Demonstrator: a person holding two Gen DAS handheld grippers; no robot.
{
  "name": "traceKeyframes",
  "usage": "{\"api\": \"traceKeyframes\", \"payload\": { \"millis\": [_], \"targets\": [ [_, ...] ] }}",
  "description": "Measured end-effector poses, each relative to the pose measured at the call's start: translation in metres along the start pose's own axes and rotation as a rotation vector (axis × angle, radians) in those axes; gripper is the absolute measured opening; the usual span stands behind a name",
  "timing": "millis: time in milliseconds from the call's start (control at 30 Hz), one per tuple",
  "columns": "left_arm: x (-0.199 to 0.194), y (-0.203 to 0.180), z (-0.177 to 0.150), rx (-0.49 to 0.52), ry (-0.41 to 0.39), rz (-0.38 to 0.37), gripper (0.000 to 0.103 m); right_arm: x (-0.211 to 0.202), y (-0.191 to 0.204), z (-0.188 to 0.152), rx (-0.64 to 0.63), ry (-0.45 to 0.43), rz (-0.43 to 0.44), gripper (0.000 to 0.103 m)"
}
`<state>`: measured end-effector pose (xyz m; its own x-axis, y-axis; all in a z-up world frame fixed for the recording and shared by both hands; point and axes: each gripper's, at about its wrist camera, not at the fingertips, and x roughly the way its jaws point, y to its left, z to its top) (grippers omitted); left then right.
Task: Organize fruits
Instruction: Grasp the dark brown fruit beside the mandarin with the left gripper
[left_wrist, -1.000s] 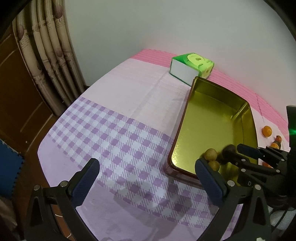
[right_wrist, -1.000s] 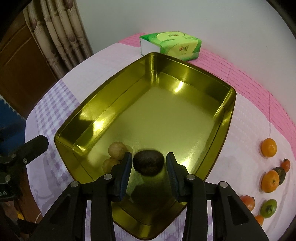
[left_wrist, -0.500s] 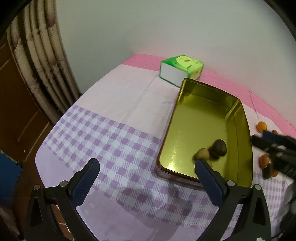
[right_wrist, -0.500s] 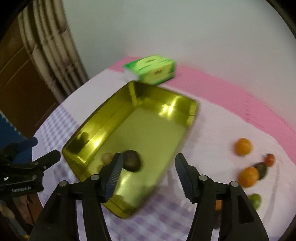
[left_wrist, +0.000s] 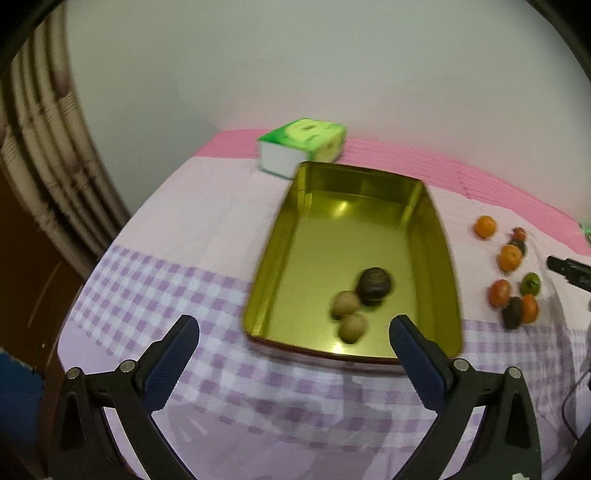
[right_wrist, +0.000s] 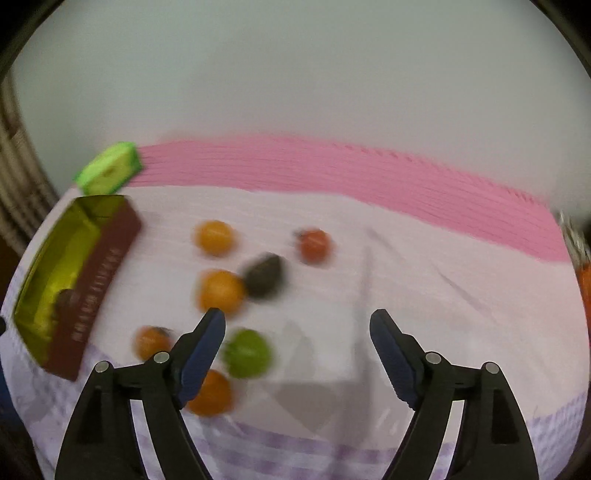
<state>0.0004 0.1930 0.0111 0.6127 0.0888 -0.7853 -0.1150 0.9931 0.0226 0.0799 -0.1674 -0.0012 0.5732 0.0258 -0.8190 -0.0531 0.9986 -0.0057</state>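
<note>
Fruit (right_wrist: 246, 352) is lying loose on the bench (right_wrist: 424, 266) beside the tin (right_wrist: 55, 258), nearest the right hand-held gripper (right_wrist: 297, 332), whose empty jaws are opening; the left hand-held gripper (left_wrist: 293, 332) is spread.

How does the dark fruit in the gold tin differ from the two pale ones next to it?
The dark fruit is blackish-brown; the two pale fruits are tan. The dark one looks larger, and it lies farther up the gold tin than the pale pair. All three are roundish and sit clustered together on the tin's floor.
</note>
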Motion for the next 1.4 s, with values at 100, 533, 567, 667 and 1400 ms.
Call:
{"api": "traceKeyframes", "payload": {
  "millis": [100, 533, 567, 667, 1400],
  "targets": [
    [-0.002, -0.02, 0.004, 0.044, -0.005, -0.019, 0.102, 0.017, -0.03, -0.012, 0.035, 0.038, -0.026, 0.083],
    [0.004, -0.151, 0.008, 0.264, 0.014, -0.193, 0.102, 0.056, -0.068, -0.022, 0.055, 0.051, -0.071, 0.098],
    [0.006, -0.159, 0.007, 0.276, 0.02, -0.204, 0.102, 0.057, -0.069, -0.022, 0.048, 0.047, -0.069, 0.099],
    [0.015, -0.178, 0.003, 0.289, 0.046, -0.238, 0.102, 0.061, -0.069, -0.021, 0.04, 0.035, -0.066, 0.103],
    [0.071, -0.226, -0.006, 0.277, 0.219, -0.328, 0.055, 0.062, -0.074, -0.028, 0.021, -0.012, -0.056, 0.103]
  ]
}}
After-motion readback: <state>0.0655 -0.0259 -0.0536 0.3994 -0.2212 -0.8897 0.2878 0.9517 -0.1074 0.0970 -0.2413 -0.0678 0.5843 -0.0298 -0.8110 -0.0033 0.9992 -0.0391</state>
